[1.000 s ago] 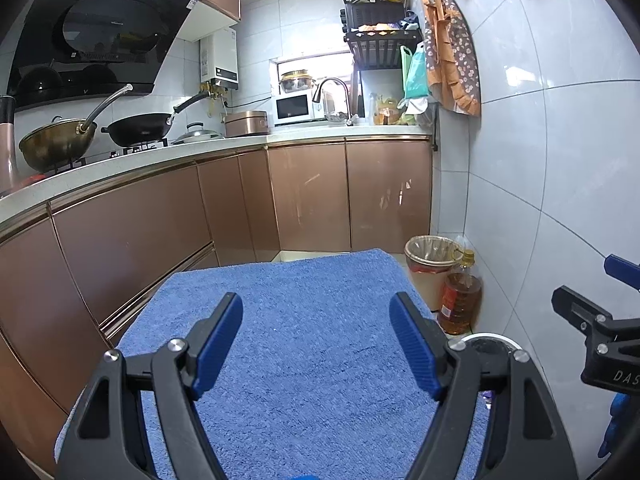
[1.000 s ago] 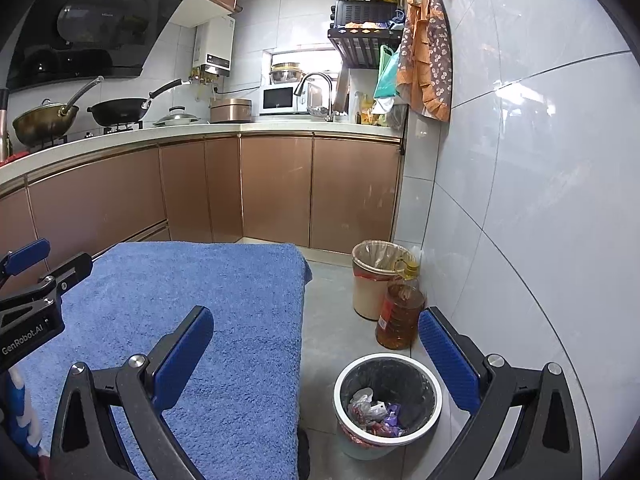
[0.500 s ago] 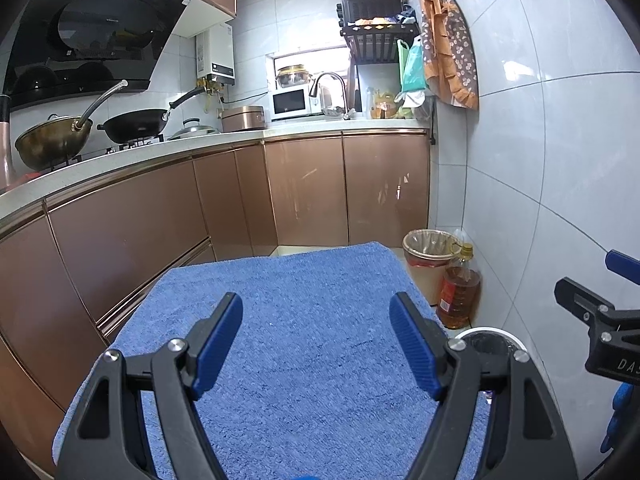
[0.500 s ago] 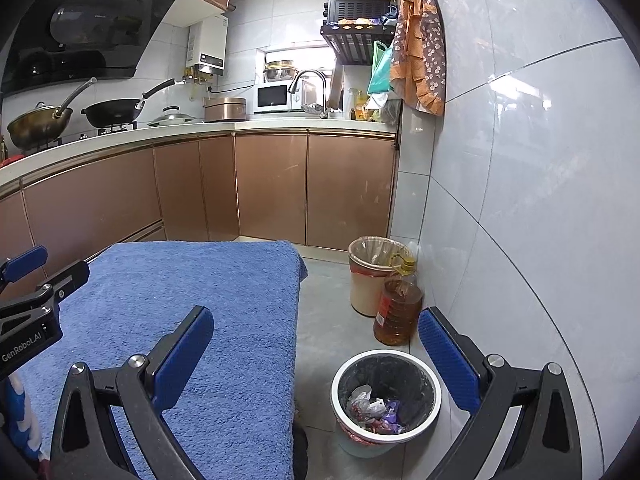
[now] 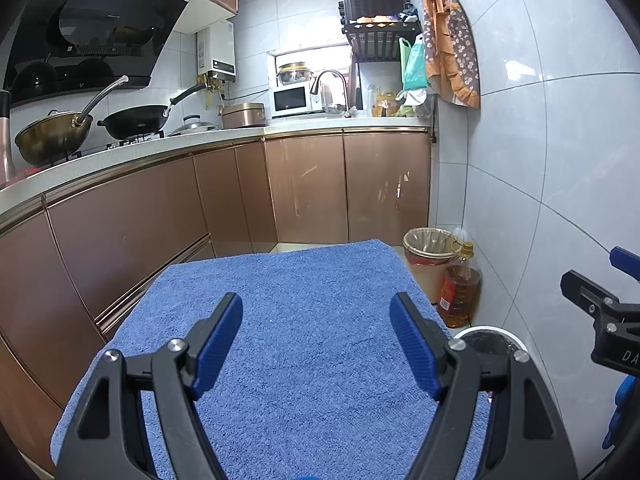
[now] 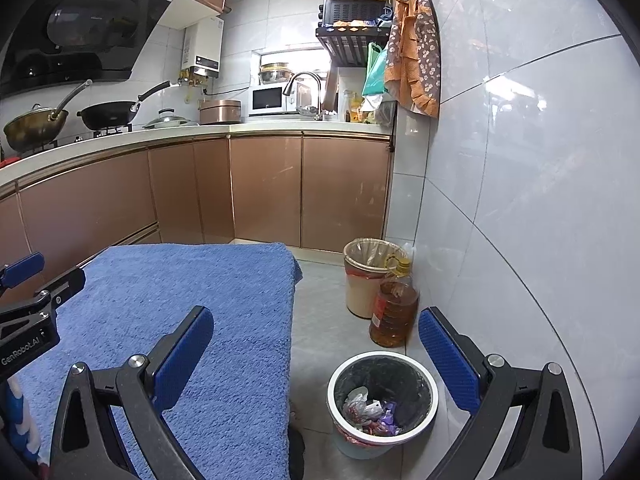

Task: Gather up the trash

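Note:
A white-rimmed trash bin (image 6: 382,400) stands on the floor right of the table, holding crumpled wrappers (image 6: 370,410). Its rim shows in the left wrist view (image 5: 494,334). My left gripper (image 5: 316,328) is open and empty above the blue towel (image 5: 304,300) on the table. My right gripper (image 6: 316,344) is open and empty, straddling the table's right edge and the bin. No loose trash shows on the towel (image 6: 192,288).
A second bin with a liner (image 6: 366,276) and an oil bottle (image 6: 394,308) stand by the tiled wall. Brown cabinets (image 5: 312,192) run along the left and back. The other gripper shows at the right edge (image 5: 600,312) and left edge (image 6: 32,308).
Both grippers have lifted slightly and stay open and empty. Nothing else has moved.

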Demonstrator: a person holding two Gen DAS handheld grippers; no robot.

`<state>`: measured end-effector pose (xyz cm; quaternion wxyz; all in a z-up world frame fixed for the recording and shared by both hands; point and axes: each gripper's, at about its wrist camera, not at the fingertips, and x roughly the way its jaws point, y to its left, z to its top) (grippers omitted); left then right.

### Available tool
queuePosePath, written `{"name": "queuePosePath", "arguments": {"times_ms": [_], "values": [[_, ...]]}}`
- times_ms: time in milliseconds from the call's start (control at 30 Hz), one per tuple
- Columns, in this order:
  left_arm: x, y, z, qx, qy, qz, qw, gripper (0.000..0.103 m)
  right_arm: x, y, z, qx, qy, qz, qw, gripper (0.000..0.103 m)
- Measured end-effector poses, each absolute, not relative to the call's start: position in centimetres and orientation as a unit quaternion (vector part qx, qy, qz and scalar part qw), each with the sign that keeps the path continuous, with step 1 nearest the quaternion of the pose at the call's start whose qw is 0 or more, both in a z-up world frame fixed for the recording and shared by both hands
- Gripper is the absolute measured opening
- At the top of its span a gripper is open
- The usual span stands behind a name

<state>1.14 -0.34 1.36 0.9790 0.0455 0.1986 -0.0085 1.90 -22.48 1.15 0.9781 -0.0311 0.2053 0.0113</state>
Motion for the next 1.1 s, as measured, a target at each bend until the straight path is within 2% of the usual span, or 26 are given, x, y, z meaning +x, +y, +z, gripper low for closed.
{"name": "queuePosePath", "arguments": {"times_ms": [567, 1100], "values": [[0.5, 0.3, 1.5, 0.036, 0.193, -0.003, 0.981, 0.075, 1.3, -21.8, 1.7, -0.048, 0.188, 0.011, 0.981, 0.103], [3.5, 0.3, 0.2, 0.040, 0.213, 0.020, 0.976, 0.075, 2.8, -21.8, 1.7, -0.058, 0.165, -0.001, 0.985, 0.103]]}}
